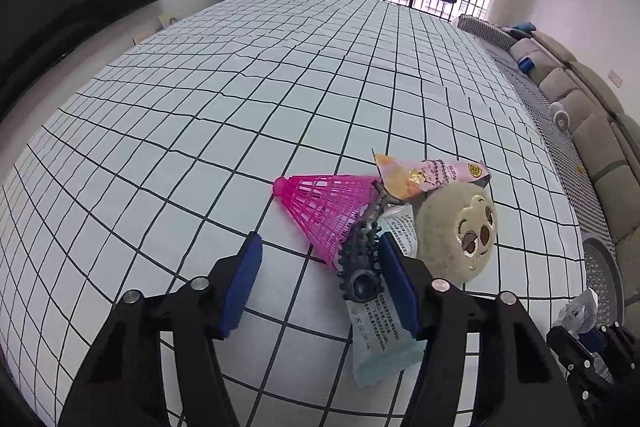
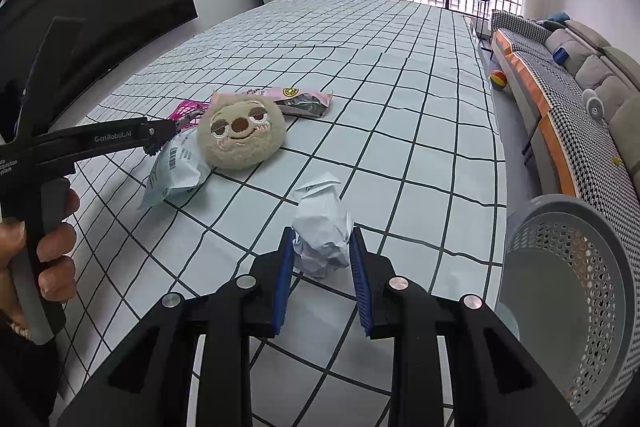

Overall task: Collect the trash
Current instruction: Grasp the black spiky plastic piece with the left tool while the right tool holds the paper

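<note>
crumpled paper (image 2: 322, 239) stands upright between right tongs (image 2: 322, 267) pads.

plush (image 2: 241, 135) on packet (image 2: 173, 174), basket (image 2: 576, 223) right

"GenRobot.AI" on the left gripper (image 2: 160, 135) arm, barcode on pale blue packet (image 2: 172, 171)

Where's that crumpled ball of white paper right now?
The crumpled paper ball sits between the right gripper fingers in the right wrist view, above the checked tablecloth, left of the grey perforated basket.
</note>
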